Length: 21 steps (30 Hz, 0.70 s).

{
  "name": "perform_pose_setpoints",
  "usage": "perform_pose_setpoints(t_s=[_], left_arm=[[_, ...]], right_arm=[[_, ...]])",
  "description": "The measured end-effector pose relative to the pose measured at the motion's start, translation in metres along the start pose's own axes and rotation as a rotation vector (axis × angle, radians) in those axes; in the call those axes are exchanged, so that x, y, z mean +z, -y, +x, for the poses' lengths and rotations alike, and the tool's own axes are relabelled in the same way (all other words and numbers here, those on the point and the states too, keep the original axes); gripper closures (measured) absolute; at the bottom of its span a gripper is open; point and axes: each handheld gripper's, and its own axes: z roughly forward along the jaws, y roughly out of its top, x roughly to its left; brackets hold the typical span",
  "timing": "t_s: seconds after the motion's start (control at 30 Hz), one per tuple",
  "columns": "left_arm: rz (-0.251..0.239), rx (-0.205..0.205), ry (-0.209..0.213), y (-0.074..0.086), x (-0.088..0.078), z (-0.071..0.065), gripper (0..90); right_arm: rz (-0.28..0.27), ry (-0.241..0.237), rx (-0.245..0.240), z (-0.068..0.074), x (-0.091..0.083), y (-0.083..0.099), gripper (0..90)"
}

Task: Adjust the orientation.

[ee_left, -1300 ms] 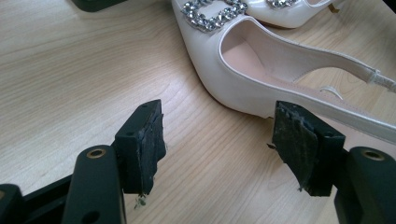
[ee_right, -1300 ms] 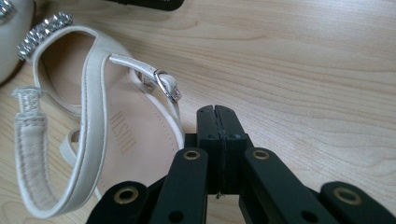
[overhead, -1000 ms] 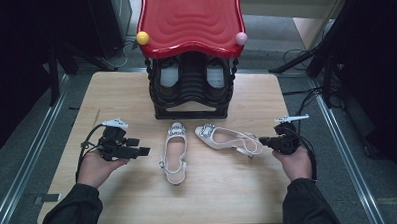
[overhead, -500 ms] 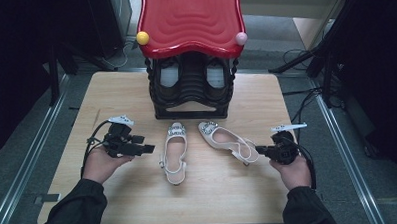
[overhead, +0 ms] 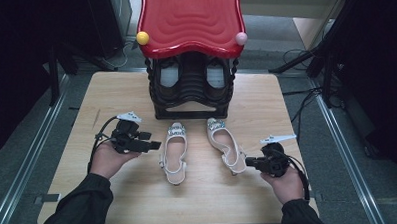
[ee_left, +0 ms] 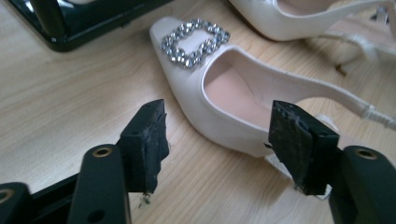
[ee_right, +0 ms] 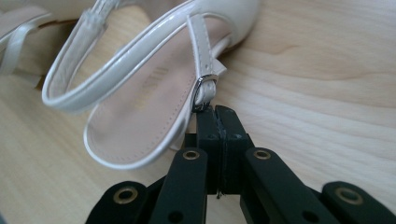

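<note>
Both shoes lie on the table (overhead: 111, 95) in front of the rack (overhead: 190, 87), toes toward it, neither one shelved yet; the left shoe (overhead: 174, 152) sits just beside my left gripper (overhead: 154, 143), whose jaws have just been closing a little yet stand wide, one pad on each side of the shoe's side wall without pressing it. My right gripper (overhead: 249, 162) is clenched shut at the heel strap of the right shoe (overhead: 224, 145), tips against the buckle (ee_right: 205, 88); whether it pinches the strap I cannot tell. Judged from this, the job is early: take hold of each shoe, then lift both into the rack.
</note>
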Motion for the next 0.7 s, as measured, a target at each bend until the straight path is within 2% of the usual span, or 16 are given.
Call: perform_pose_setpoints(t_s=[0.13, 0.27, 0.43, 0.5, 0.57, 0.63, 0.7], left_arm=[[0.009, -0.008, 0.010, 0.000, 0.000, 0.000, 42.8], [0.012, -0.022, 0.023, 0.001, 0.000, 0.001, 50.9], [0.009, -0.027, 0.003, 0.002, -0.001, 0.001, 66.4], [-0.001, -0.027, 0.007, 0.002, -0.002, 0.001, 76.0], [-0.008, -0.030, 0.006, 0.001, -0.001, 0.001, 81.1], [-0.006, -0.035, 0.011, 0.001, 0.000, 0.001, 85.3], [0.002, -0.046, 0.006, 0.003, 0.003, 0.003, 89.0]], right_arm=[[0.015, 0.002, -0.036, 0.008, 0.004, 0.000, 90.0], [0.016, 0.028, -0.047, 0.006, 0.003, -0.001, 90.0], [-0.064, 0.045, -0.004, -0.007, -0.006, -0.005, 90.0], [-0.106, 0.045, 0.035, -0.013, -0.008, -0.009, 90.0], [-0.154, 0.050, 0.060, -0.016, -0.008, -0.014, 90.0], [-0.176, 0.067, 0.062, -0.017, -0.005, -0.020, 90.0], [-0.173, 0.080, 0.056, -0.019, 0.002, -0.024, 90.0]])
